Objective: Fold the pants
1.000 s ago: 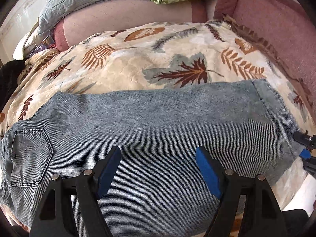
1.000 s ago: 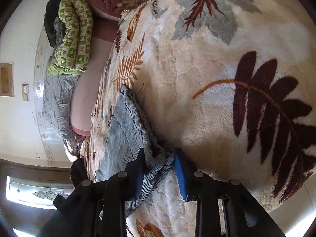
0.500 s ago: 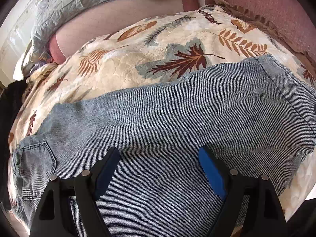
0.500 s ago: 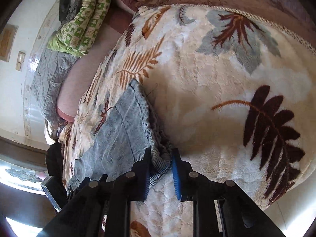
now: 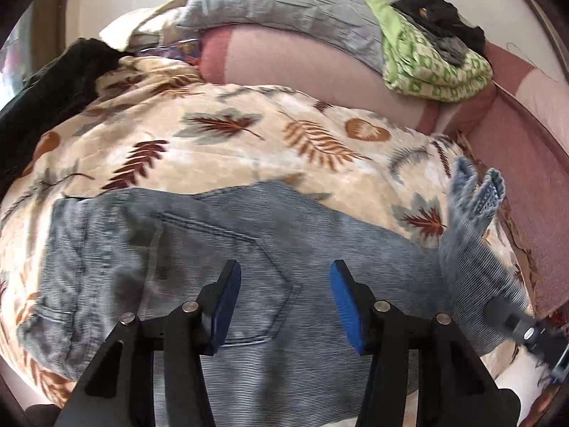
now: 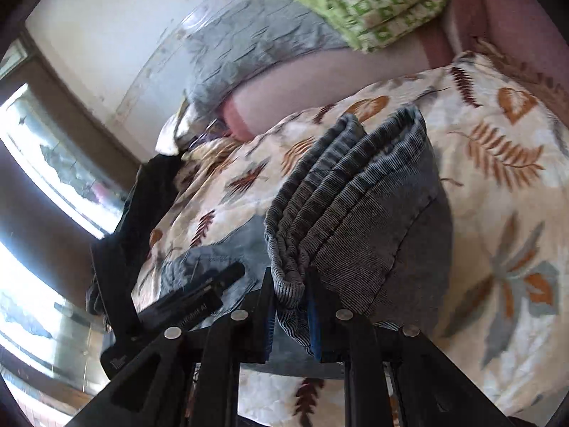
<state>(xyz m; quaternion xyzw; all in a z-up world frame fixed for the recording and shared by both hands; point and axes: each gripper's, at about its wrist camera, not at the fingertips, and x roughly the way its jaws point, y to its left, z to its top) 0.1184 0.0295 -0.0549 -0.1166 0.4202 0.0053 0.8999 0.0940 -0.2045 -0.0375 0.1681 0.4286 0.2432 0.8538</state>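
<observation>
Light blue denim pants (image 5: 220, 249) lie across a leaf-print blanket (image 5: 220, 135), back pocket near the middle. My left gripper (image 5: 284, 306) is open and empty, hovering over the pocket area. My right gripper (image 6: 290, 316) is shut on the stacked leg hems (image 6: 355, 192) and holds them lifted off the blanket. In the left wrist view the raised hem (image 5: 473, 195) stands up at the right, with the right gripper (image 5: 526, 331) below it at the frame's right edge.
A grey quilt (image 5: 284, 3), a green patterned blanket (image 5: 434, 64) and dark clothes (image 5: 53, 78) lie at the bed's far side. A pink sofa back (image 5: 526, 149) borders the right. A window (image 6: 42, 163) is at the left.
My right gripper closed on the leg hems and lifted them up, swinging toward the waist end. My left gripper shifted left along the pants to the pocket area, still open.
</observation>
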